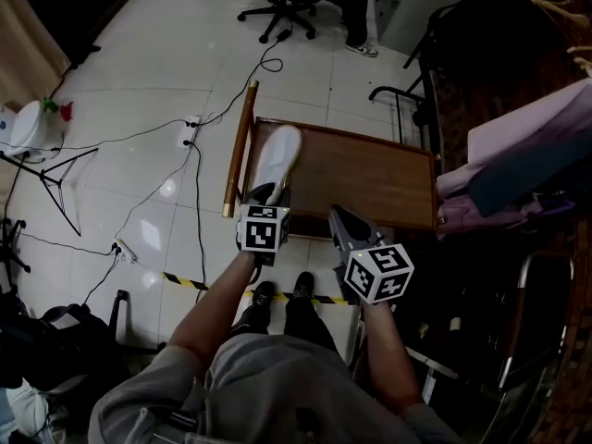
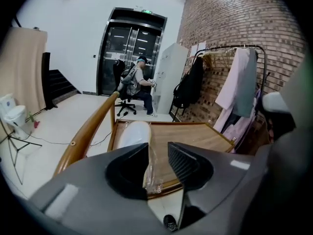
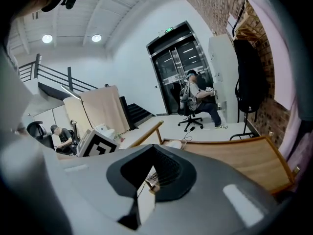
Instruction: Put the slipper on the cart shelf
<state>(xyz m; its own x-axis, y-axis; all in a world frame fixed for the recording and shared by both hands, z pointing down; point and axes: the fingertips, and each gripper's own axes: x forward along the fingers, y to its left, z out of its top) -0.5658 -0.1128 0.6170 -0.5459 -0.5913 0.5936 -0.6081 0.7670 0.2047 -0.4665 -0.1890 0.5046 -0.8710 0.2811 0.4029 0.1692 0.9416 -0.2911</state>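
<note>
The white slipper (image 1: 276,160) lies lengthwise on the wooden cart shelf (image 1: 370,178), at the shelf's left side, just beside the cart's wooden handle rail (image 1: 239,151). The head view shows its heel end under the tip of the left gripper (image 1: 264,194).

Only the left gripper view shows that the slipper (image 2: 133,133) is in clear plastic wrap (image 2: 151,175), whose crinkled near edge stands up between that gripper's (image 2: 157,163) jaws. The jaws stand a little apart: the film lies along the left one and does not reach the right one.

The right gripper (image 1: 338,215) hangs over the shelf's near edge, apart from the slipper. In its own view the right gripper (image 3: 151,177) has its jaws pressed together with nothing between them, and the left gripper's marker cube (image 3: 100,146) shows beside it.

Both gripper views show a person seated on an office chair (image 2: 137,84) before glass doors, with only the legs and chair in the head view. A clothes rack (image 2: 234,82) stands along the brick wall to the right.
</note>
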